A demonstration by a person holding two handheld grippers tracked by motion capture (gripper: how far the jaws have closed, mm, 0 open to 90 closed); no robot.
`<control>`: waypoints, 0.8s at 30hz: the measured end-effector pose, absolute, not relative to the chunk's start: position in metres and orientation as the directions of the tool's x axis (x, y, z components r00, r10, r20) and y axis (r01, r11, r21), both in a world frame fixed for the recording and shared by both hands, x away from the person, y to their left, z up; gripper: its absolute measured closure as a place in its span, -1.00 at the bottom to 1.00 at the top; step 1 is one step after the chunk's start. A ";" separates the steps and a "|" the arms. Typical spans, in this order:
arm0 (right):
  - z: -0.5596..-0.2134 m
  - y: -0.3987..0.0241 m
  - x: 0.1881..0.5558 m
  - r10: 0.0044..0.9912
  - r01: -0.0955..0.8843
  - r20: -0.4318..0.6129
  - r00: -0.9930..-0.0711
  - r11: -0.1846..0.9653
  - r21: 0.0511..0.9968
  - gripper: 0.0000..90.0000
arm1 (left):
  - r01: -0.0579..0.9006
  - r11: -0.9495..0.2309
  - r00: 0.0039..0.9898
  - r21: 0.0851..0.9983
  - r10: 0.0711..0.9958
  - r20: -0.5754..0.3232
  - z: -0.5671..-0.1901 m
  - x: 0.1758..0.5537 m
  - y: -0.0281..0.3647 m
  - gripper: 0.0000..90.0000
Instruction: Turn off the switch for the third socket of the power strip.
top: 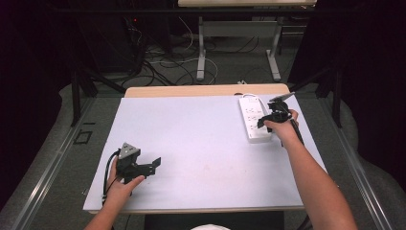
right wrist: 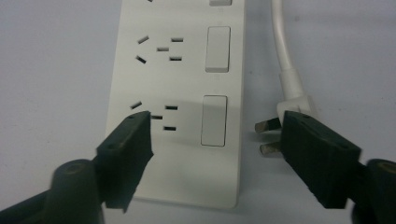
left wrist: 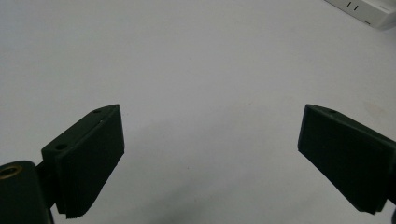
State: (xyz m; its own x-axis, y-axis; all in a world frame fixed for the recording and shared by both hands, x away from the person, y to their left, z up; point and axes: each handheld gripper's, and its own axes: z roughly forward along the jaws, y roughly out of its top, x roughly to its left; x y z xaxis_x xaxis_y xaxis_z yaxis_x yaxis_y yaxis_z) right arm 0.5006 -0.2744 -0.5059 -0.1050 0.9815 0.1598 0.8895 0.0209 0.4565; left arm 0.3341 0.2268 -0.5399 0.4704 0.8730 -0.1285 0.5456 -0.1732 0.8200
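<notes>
Here the right gripper (right wrist: pixel 215 140), jaws apart, straddles the white plastic power strip (right wrist: pixel 187 93) across its long axis; the left gripper (left wrist: pixel 210 158) gapes far off.

No legible text, brand, number or sign appears on the white power strip (right wrist: pixel 177 93), its plug (right wrist: pixel 280 126), or the tabletop (top: pixel 191 143).

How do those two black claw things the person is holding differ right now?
The left black claw sits near the table's front over bare white tabletop, with nothing between its jaws. The right black claw is far back at the right, over the white plastic power strip, its jaws straddling the strip's near end and the white plug beside it. Both are open and hand-held.
</notes>
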 end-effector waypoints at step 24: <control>-0.502 -0.272 0.497 0.981 0.856 0.156 -0.113 0.016 0.517 -0.96 | 0.549 -0.172 0.466 0.818 0.875 -0.128 -0.541 0.335 0.227 -0.84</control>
State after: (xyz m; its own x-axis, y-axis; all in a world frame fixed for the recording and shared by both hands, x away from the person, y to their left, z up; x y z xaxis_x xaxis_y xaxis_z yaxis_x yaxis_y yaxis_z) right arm 0.4972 -0.2724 -0.5025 -0.1131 0.9812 0.1563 0.8557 0.0162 0.5172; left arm 0.3347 0.2271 -0.5406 0.4664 0.8752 -0.1284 0.5486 -0.1723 0.8181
